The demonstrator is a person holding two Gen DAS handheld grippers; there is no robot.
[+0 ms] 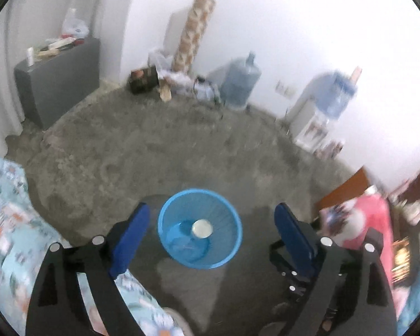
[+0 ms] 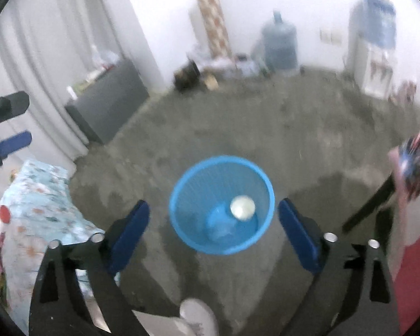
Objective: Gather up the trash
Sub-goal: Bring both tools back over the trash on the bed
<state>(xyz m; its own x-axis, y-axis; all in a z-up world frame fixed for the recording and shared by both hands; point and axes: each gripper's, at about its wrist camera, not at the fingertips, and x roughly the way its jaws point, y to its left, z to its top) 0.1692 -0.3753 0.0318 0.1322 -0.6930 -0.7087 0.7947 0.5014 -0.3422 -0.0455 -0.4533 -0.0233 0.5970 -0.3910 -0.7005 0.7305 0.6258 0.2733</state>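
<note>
Grey carpet is filling most of both views, running back to a white wall where a dark cabinet (image 1: 56,84) is sitting at the upper left, a big water jug (image 1: 239,84) near the top middle, and a water dispenser (image 1: 322,112) at the upper right. At the left edge a flowered cloth (image 1: 5,224) is showing.

I am holding the left gripper (image 1: 211,229) spread wide, with nothing between its blue pads, and the blue basket (image 1: 200,228) is sitting on the carpet right in the gap, low in the middle of the frame. A pale round piece of trash (image 1: 201,228) is lying on the bottom of it, beside what looks like clear plastic, though the blur is hiding detail.

I am keeping the right gripper (image 2: 213,221) released as well, empty, over the same basket. At the right edge something pink and patterned is showing, too smeared to name.

I am judging that a drop into the basket is done. Next I am needing to find more trash, swing a gripper toward it and line the open pads around it before closing.
</note>
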